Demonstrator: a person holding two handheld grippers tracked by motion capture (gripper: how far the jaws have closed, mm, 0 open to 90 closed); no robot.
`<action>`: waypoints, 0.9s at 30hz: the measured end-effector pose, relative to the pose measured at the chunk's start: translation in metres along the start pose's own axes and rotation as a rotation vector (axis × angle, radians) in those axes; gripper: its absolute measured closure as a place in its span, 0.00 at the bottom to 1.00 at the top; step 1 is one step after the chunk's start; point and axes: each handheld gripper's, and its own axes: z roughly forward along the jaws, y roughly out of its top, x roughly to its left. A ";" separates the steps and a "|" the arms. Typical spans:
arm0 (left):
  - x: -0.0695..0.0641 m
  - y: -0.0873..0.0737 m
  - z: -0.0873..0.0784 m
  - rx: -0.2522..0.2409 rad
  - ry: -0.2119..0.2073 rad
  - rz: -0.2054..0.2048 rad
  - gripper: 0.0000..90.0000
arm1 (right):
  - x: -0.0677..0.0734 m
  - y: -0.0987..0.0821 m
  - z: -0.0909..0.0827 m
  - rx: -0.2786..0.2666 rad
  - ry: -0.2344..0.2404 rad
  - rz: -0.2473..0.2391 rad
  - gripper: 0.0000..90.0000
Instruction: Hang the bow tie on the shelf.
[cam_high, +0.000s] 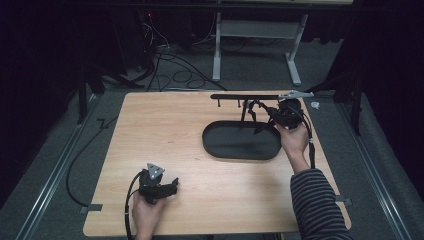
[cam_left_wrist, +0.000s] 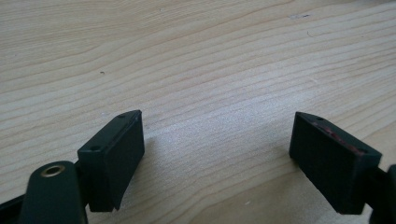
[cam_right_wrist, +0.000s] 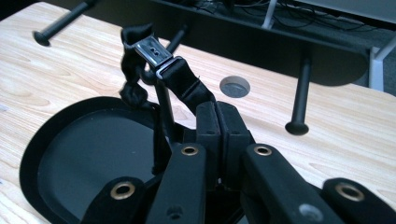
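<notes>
A black strap (cam_right_wrist: 184, 79) with a metal buckle (cam_right_wrist: 154, 53) is pinched between the jaws of my right gripper (cam_right_wrist: 217, 109). Its free end curls up over the black oval tray (cam_right_wrist: 93, 154). From above, the right gripper (cam_high: 267, 117) hovers at the tray's (cam_high: 235, 145) far right end with the strap (cam_high: 256, 107) dangling just under a black bar with pegs (cam_high: 245, 96). My left gripper (cam_high: 172, 186) rests on the wood near the front left. Its jaws stand wide apart over bare tabletop (cam_left_wrist: 219, 158) with nothing between them.
A thin upright post (cam_right_wrist: 163, 116) rises from the tray beside the strap. Round-headed pegs (cam_right_wrist: 299, 93) hang from the bar. There is a grey cable hole (cam_right_wrist: 234, 87) in the table behind the tray. Cables and a desk frame (cam_high: 257, 45) are on the floor beyond.
</notes>
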 end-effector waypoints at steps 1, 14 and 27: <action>0.000 0.000 0.000 0.000 0.000 0.000 0.21 | 0.000 0.000 0.000 0.000 0.000 0.000 1.00; 0.000 0.000 0.000 0.000 0.001 0.000 0.21 | 0.002 -0.003 0.000 -0.003 0.013 0.006 0.89; 0.000 0.000 0.000 0.001 0.000 0.002 0.21 | 0.006 -0.004 -0.011 -0.039 0.024 -0.005 0.87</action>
